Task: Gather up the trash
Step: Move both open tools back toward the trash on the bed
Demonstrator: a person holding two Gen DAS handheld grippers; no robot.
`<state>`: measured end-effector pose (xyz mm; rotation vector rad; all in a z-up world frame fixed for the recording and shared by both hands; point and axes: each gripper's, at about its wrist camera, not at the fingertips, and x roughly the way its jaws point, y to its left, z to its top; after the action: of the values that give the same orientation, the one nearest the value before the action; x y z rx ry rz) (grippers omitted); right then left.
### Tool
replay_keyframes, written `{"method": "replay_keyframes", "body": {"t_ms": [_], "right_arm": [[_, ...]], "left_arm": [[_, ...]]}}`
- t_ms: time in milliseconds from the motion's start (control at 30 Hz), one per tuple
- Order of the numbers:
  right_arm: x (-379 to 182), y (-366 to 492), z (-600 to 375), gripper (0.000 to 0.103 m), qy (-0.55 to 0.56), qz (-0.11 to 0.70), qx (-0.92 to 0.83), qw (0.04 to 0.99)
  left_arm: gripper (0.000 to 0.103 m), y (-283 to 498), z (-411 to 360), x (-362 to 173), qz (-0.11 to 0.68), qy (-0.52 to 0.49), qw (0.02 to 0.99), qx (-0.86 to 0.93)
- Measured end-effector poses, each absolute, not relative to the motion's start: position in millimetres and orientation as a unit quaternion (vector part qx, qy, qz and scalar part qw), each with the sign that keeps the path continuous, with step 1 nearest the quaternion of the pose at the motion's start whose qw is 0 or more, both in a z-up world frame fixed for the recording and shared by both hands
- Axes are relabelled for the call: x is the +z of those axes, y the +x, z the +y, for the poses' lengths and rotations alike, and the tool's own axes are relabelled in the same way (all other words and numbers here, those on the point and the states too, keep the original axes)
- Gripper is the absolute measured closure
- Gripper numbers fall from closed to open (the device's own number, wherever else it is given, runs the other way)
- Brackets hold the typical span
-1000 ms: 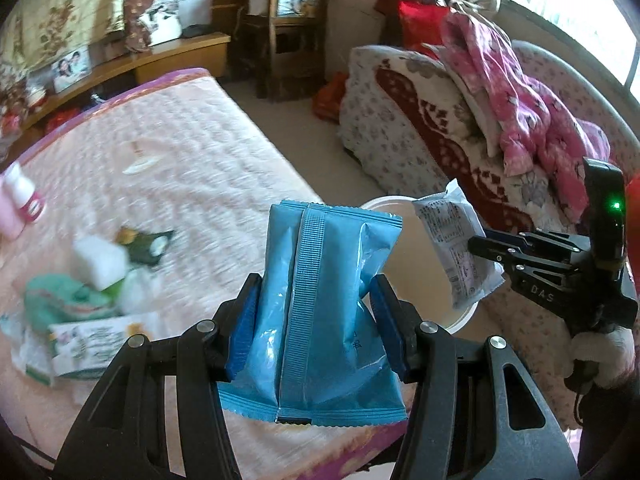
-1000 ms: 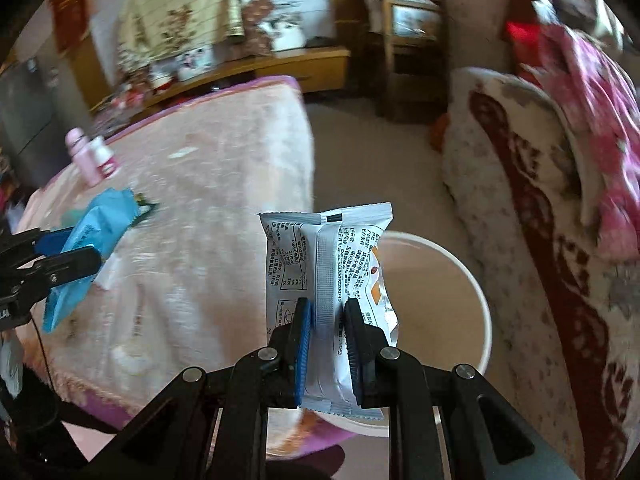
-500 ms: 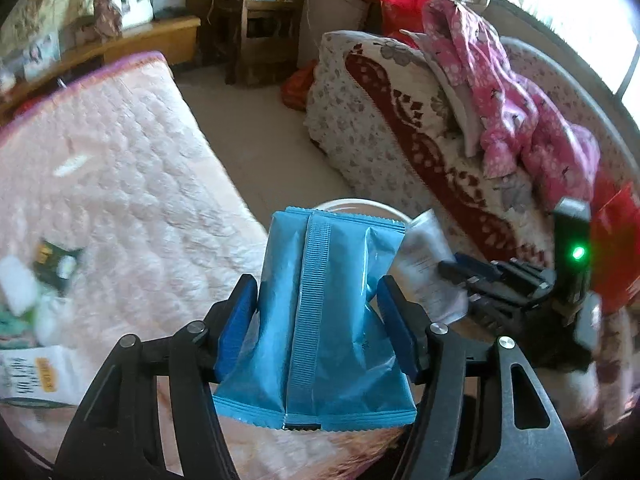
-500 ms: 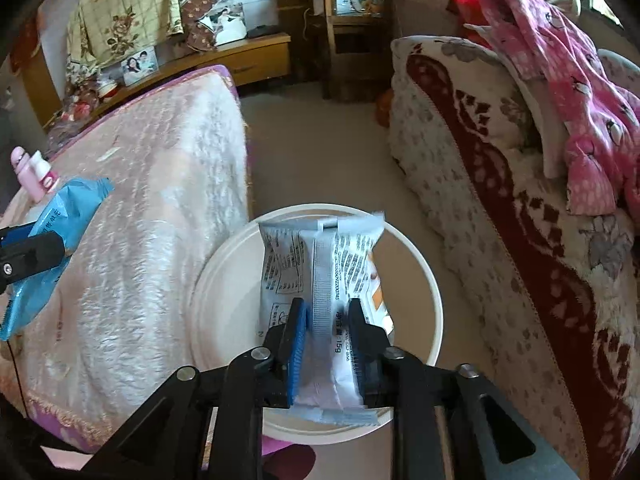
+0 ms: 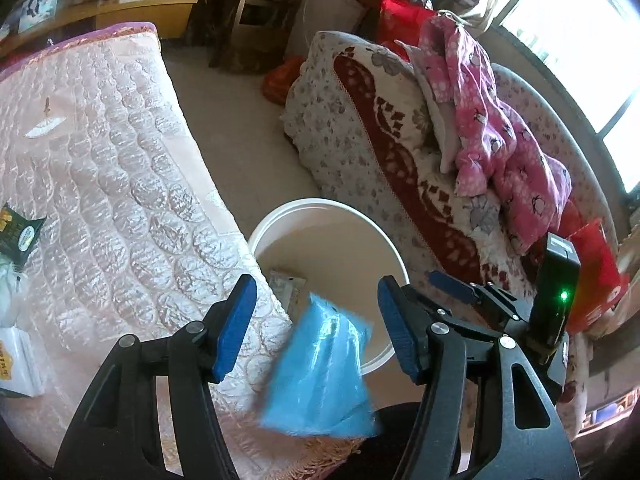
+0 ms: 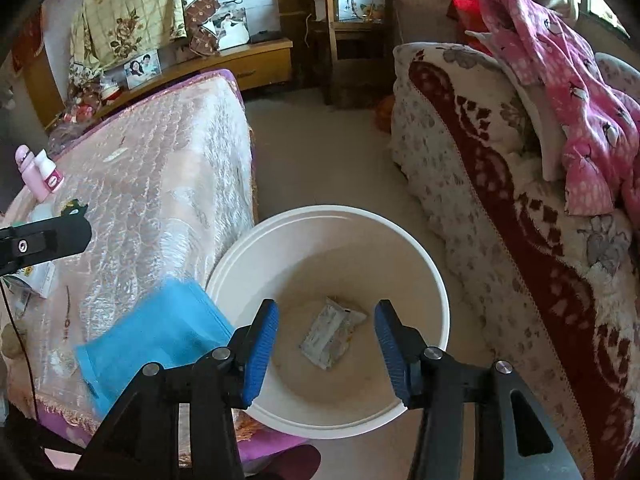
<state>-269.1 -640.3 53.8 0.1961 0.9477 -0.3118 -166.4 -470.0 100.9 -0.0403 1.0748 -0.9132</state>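
Observation:
A white bucket (image 5: 384, 240) stands on the floor between the pink quilted bed (image 5: 120, 184) and the sofa; it also shows in the right wrist view (image 6: 436, 280). My left gripper (image 5: 314, 324) is open. A blue packet (image 5: 320, 368) is blurred in the air below it, at the bed's edge beside the bucket rim; it also shows in the right wrist view (image 6: 160, 332). My right gripper (image 6: 326, 344) is open above the bucket. A white printed packet (image 6: 332, 334) lies on the bucket's bottom, partly seen in the left wrist view (image 5: 286, 286).
More wrappers (image 5: 18, 232) and a white box (image 5: 16, 356) lie on the bed at the left. A pink bottle (image 6: 34, 172) stands at the bed's far side. The sofa (image 6: 500, 208) with pink clothes (image 6: 580, 92) is on the right. Bare floor (image 6: 320, 160) runs between.
Both grippers opened. The white packet dropped from the right gripper into the bucket. The blue packet left the left gripper and is falling.

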Motion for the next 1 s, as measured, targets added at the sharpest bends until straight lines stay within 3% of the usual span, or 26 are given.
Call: {"method": "replay_keyframes", "body": {"t_ms": [433,600,1000], "right_arm": [[65.6,-269.3,-621.4,0.054,0.088,0.449,-0.137,0.879],[80.0,-268.5,-602.4,0.042,0.076,0.434,-0.129,0.888],[109.1,-260.3,-537.4,0.041,0.062,0.41,-0.081,0.906]], "left_arm": [[0.041,-184.0,-440.6,118.7,0.448,0.032,0.807,-0.383],[0.041,-187.8,-416.7,125.4,0.429,0.029,0.83,-0.357],[0.041,-193.0,-358.4,136.1,0.394,0.041,0.873,-0.283]]}}
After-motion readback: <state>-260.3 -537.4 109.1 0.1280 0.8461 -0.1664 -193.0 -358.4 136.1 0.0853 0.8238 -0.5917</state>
